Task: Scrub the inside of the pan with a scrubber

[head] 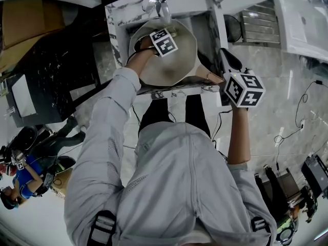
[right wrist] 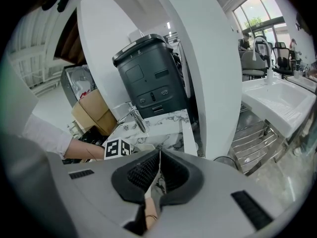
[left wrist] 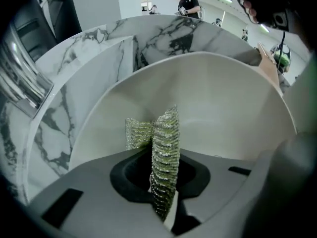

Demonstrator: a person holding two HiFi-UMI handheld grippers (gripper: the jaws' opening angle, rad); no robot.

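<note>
Left gripper (left wrist: 163,180) first: its jaws are clamped on the scrubber (left wrist: 166,133), that green-silver mesh pad, which stands on edge between them with a fold poking out to the left. Right behind it is the cream inside wall of the pan (left wrist: 223,103). The right gripper (right wrist: 157,175) has its jaws pressed together on a thin tan strip, which I'm reading as the pan's handle (right wrist: 150,202). Going by the head view, the pan sits tipped up in the sink (head: 123,14) near the back edge of the marble tabletop. Its handle sticks out toward the front right corner and the faucet (head: 158,1) is just past its far rim. What worries me: the scrubber is only pinched along a narrow bit, so pressing hard could fold it flat or drag it out of the jaws. The pan is also steadied by its handle alone, so a strong stroke might twist it in that grip or knock the rim into the faucet. Stuff I can't make out: whether the mesh is actually touching the pan wall or is just off it. In the head view the marker cube (head: 163,41) covers the left jaws completely, and my own body blocks the front of the tabletop.
</note>
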